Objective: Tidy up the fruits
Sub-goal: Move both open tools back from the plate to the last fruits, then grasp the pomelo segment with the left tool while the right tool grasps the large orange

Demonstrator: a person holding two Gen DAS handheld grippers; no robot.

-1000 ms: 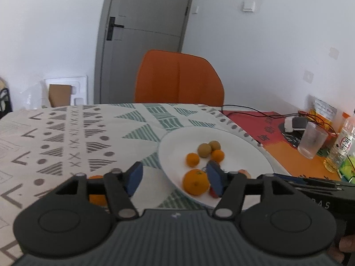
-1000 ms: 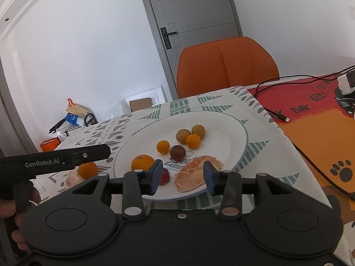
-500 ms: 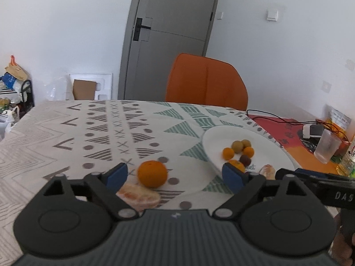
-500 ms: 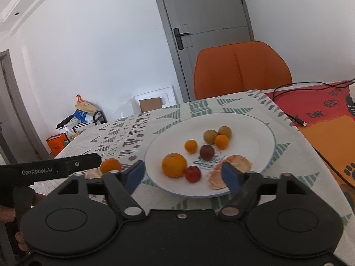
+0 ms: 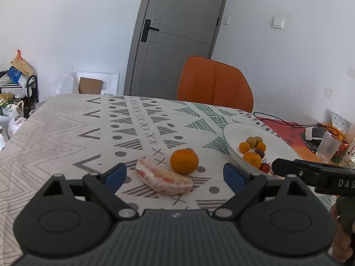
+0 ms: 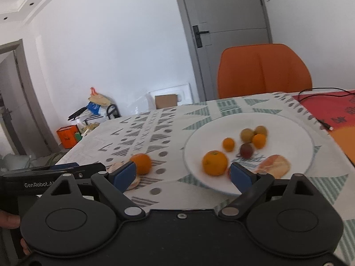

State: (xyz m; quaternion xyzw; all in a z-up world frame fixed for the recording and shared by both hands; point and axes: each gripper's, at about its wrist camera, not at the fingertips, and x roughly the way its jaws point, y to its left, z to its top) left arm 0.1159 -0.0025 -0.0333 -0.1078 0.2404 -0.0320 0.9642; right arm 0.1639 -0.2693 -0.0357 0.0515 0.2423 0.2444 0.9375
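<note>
Left wrist view has swung off the plate [image 5: 228,133]; the left gripper [image 5: 175,175], empty and spread wide, now frames the wedge [image 5: 164,179] and orange [image 5: 184,161] on the cloth. Right gripper [image 6: 182,175] has opened too, holding nothing.

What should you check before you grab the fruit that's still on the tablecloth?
1. Left gripper open wide enough: ok, jaws spread.
2. Peeled pomelo wedge lined up between the jaws: ok, it lies between them, on the tablecloth.
3. Loose orange out of the way: not ok, it sits right behind the wedge, maybe touching.
4. Room on the white plate: ok, bare space at its far side.
5. Right gripper empty and clear: ok, open, holding nothing.
6. Wedge firm enough to squeeze: cannot tell.
</note>
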